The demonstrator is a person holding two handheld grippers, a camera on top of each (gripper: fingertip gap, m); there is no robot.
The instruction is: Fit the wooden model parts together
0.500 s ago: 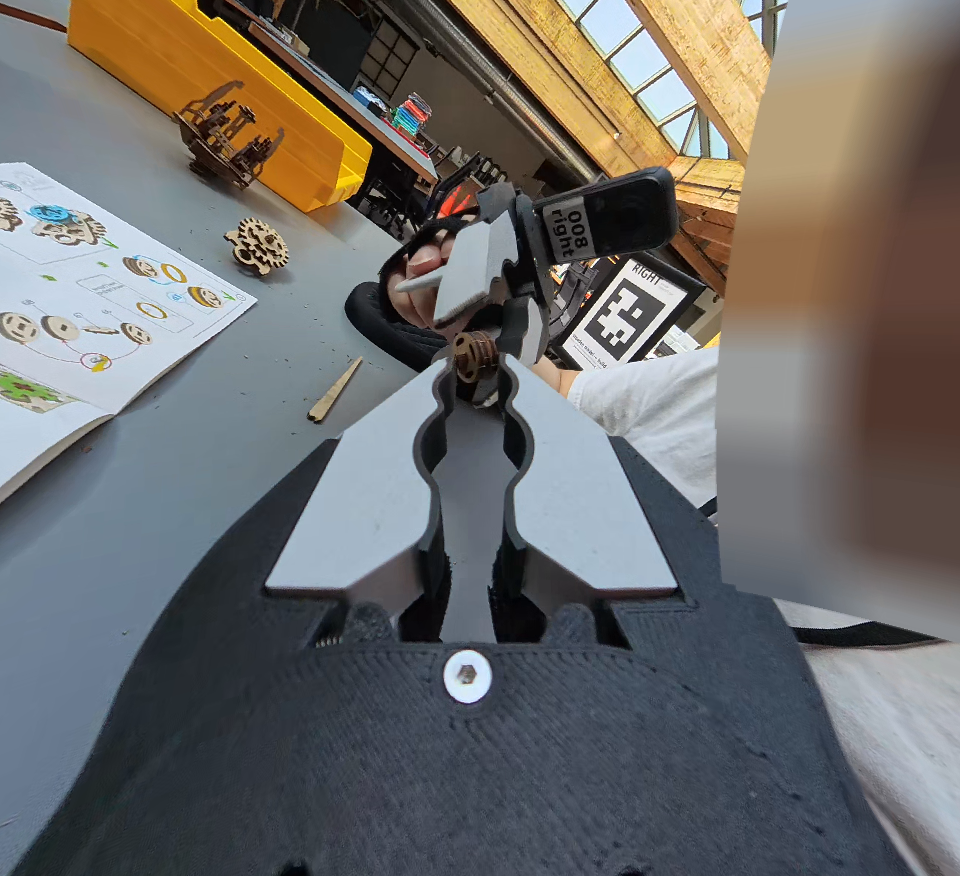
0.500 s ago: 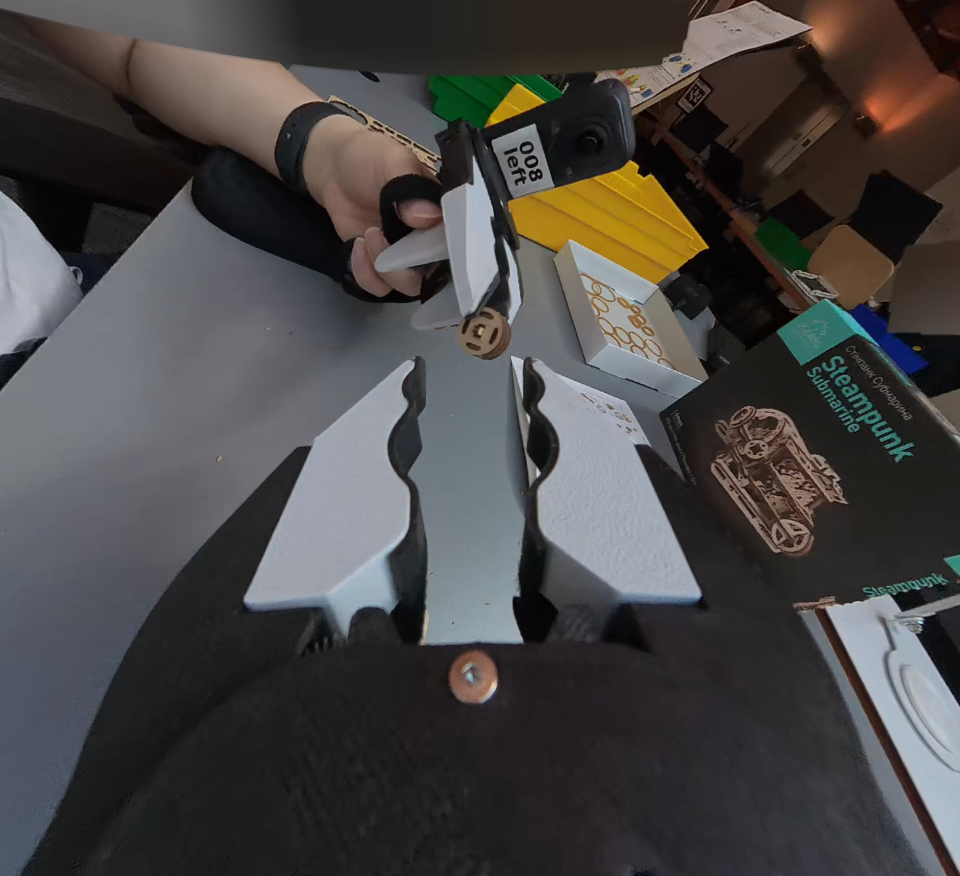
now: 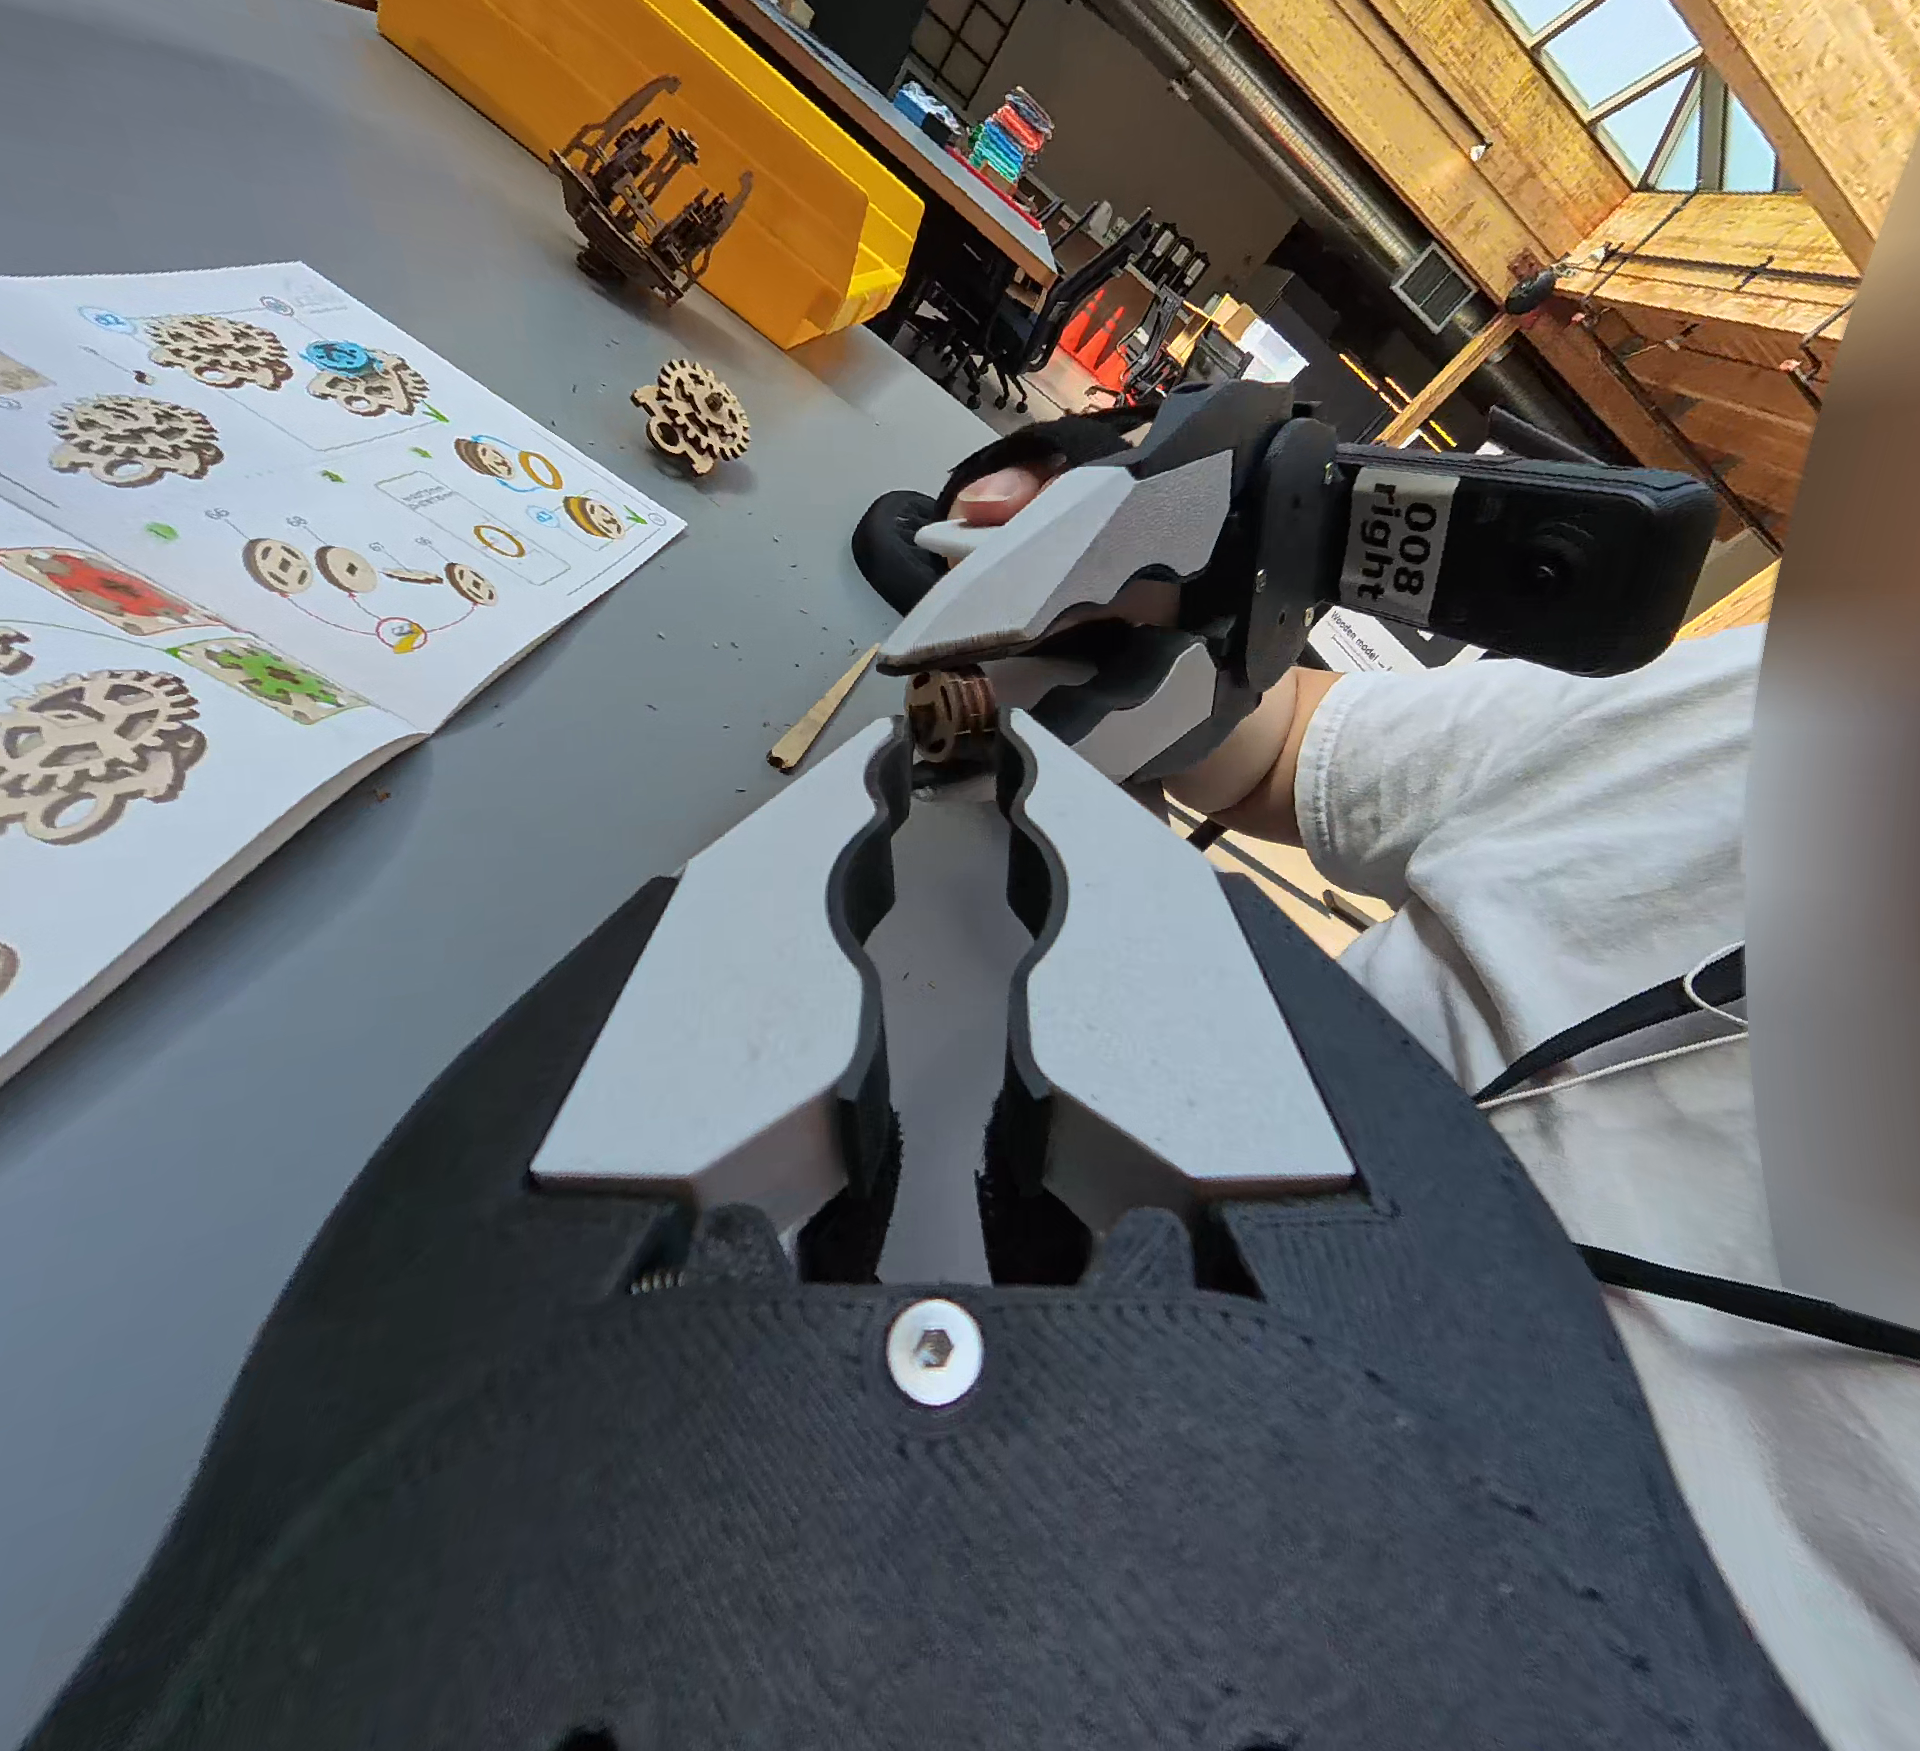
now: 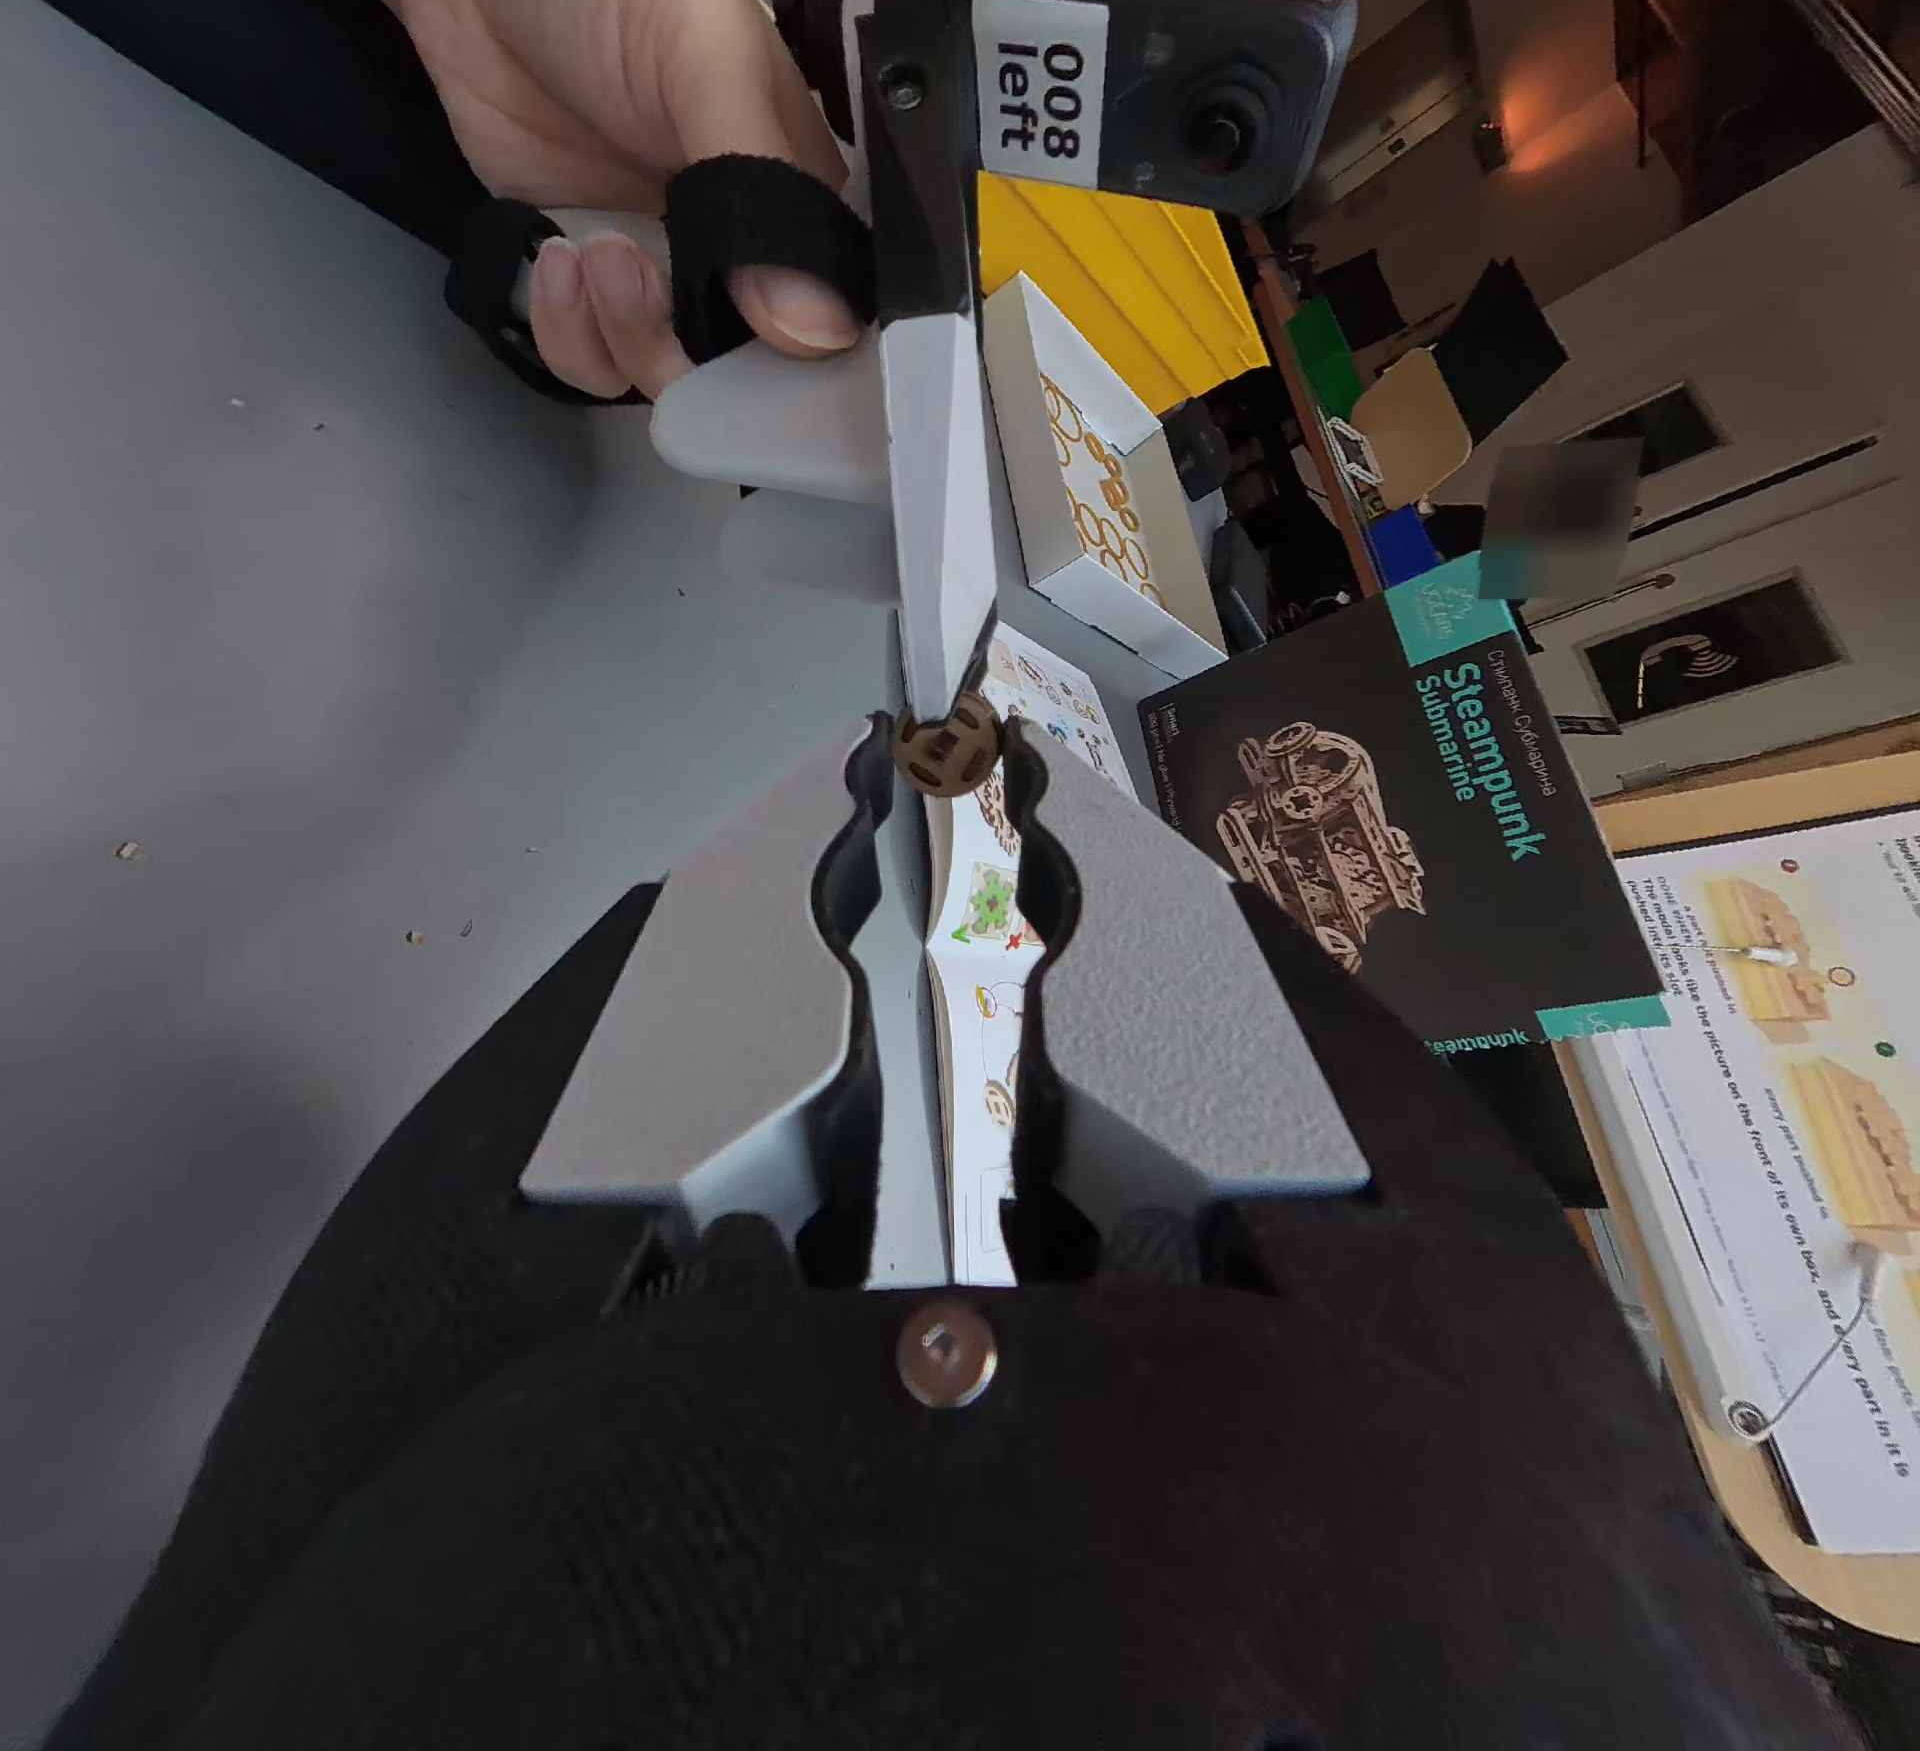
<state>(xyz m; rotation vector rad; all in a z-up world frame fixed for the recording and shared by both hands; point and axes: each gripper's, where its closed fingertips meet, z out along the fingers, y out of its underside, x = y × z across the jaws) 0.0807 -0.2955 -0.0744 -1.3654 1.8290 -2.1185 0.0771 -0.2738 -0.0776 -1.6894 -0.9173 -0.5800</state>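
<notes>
Left gripper (image 3: 948,745): matte grey fingers with wavy black inner edges, clenched at the tips on the small wooden wheel (image 3: 948,709), a stack of round laser-cut discs, held clear above the grey table (image 3: 520,870).

Right gripper (image 4: 943,745): same grey textured fingers, tips at either side of the round face of the wheel (image 4: 945,754), which is pierced by a square hole and small cut-outs. Contact with the tips appears made on both sides, but a firm grasp cannot be confirmed. In the left wrist view, seen edge-on, coming in from above and to the right, one finger lying over the wheel.

Just left of the left gripper's tips: a thin tapered wooden stick (image 3: 821,709) lying flat on the table among fine dust specks. Farther left: an open instruction booklet (image 3: 260,558) with glossy printed pages. Ahead and left: a flat gear cluster (image 3: 691,415) with toothed rims, then a dark, partly built wooden frame (image 3: 644,195), standing next to a smooth yellow plastic bin (image 3: 623,70).

Right of the right gripper: a black cardboard kit box (image 4: 1403,818) with teal trim, and beyond it a white shallow box (image 4: 1091,475) with a ring pattern.
</notes>
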